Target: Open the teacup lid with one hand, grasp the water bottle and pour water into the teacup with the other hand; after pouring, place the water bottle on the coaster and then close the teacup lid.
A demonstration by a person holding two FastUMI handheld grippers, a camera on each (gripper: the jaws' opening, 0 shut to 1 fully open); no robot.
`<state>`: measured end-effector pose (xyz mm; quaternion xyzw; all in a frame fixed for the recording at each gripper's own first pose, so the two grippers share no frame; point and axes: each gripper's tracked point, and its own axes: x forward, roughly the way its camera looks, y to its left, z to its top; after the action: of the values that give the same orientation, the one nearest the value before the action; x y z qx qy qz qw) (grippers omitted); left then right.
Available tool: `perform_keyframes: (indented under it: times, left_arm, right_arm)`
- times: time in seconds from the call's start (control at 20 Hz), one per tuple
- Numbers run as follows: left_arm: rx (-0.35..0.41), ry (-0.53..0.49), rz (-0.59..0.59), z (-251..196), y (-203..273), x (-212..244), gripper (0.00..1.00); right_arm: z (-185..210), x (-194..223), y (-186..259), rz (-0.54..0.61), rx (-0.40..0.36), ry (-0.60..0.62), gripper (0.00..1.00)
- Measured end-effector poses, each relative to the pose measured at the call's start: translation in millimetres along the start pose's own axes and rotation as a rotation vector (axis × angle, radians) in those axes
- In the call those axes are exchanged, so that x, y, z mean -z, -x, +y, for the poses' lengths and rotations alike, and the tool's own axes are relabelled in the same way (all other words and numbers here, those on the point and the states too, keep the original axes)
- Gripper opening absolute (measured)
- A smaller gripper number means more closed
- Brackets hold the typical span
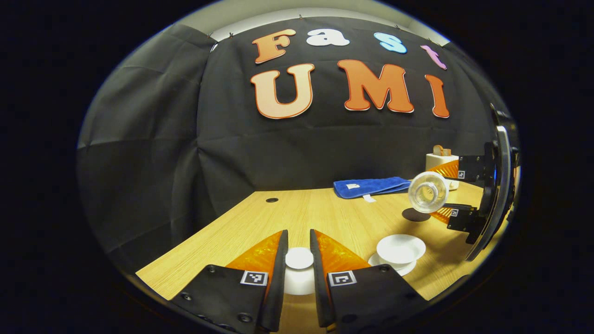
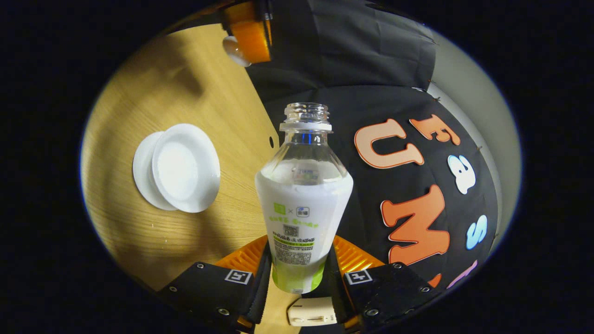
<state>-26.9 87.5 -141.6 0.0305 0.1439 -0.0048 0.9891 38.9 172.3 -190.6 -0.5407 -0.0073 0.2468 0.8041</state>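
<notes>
My left gripper [image 1: 298, 245] is shut on the white teacup lid [image 1: 299, 259], held low over the table's near part. To its right the open white teacup [image 1: 400, 247] stands on its saucer [image 1: 408, 268]. Farther right my right gripper [image 1: 446, 193] grips the clear water bottle [image 1: 428, 191], which is tipped on its side with its open mouth facing this way, above and beyond the cup. The dark round coaster [image 1: 415, 214] lies under the bottle. In the right gripper view the labelled bottle [image 2: 301, 204] sits between my right gripper's [image 2: 299, 262] fingers, the teacup [image 2: 185, 168] to its left.
A blue folded towel [image 1: 371, 186] lies at the table's back edge. A white box [image 1: 438, 162] stands behind the right gripper. A small cable hole [image 1: 272, 200] is in the wooden table [image 1: 222, 236]. My left gripper [image 2: 248, 35] with the lid appears at the top.
</notes>
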Motion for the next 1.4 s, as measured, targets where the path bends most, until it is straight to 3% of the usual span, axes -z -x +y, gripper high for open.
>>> perform_keyframes:
  times: [0.25, 0.5, 0.65, 0.9, 1.4]
  left_arm:
    - [0.061, 0.011, -0.012, -37, -2, -4, 0.33]
    - [0.105, 0.015, -0.038, -68, -1, -15, 0.33]
    - [0.132, 0.012, -0.051, -85, -2, -17, 0.33]
    - [0.167, 0.041, -0.071, -107, -2, -23, 0.33]
    - [0.146, 0.069, -0.09, -114, 1, -26, 0.33]
  right_arm:
    - [-3, 6, 2, 0.024, -0.024, -0.308, 0.6]
    - [-4, 8, -2, 0.053, 0.006, -0.583, 0.58]
    - [5, 11, -5, 0.062, -0.036, -0.802, 0.58]
    - [15, 18, -23, 0.116, -0.014, -0.91, 0.59]
    - [48, 56, -50, 0.193, -0.073, -1.201, 0.58]
